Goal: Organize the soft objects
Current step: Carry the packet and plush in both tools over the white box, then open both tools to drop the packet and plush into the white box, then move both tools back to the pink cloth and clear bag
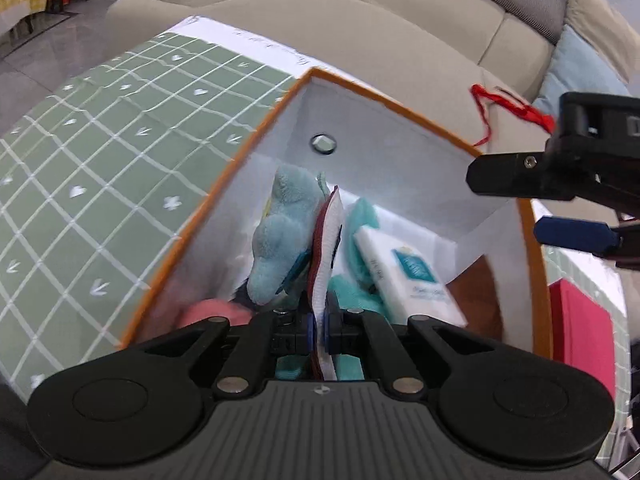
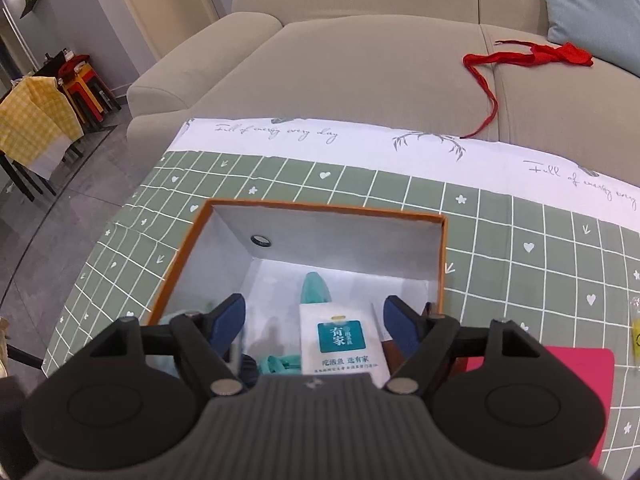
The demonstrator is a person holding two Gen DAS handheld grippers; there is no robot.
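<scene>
An orange-rimmed box (image 1: 224, 184) (image 2: 320, 206) with white walls stands on the green checked tablecloth (image 2: 520, 260). Inside lie a light blue plush toy (image 1: 280, 240), teal cloth (image 1: 362, 216) (image 2: 314, 288), a white tissue pack (image 1: 404, 272) (image 2: 340, 340) and something pink (image 1: 212, 312). My left gripper (image 1: 320, 326) is shut on a thin red-and-white cloth (image 1: 326, 240), held edge-on over the box beside the plush. My right gripper (image 2: 316, 320) (image 1: 532, 208) stands open above the box's right side. The tissue pack lies below its fingers, untouched.
A beige sofa (image 2: 360, 60) runs behind the table, with a red ribbon (image 2: 532, 54) (image 1: 508, 104) and a light blue cushion (image 2: 592, 8) on it. A flat pink-red piece (image 2: 592, 380) (image 1: 580, 328) lies right of the box. Chairs and stools stand at far left.
</scene>
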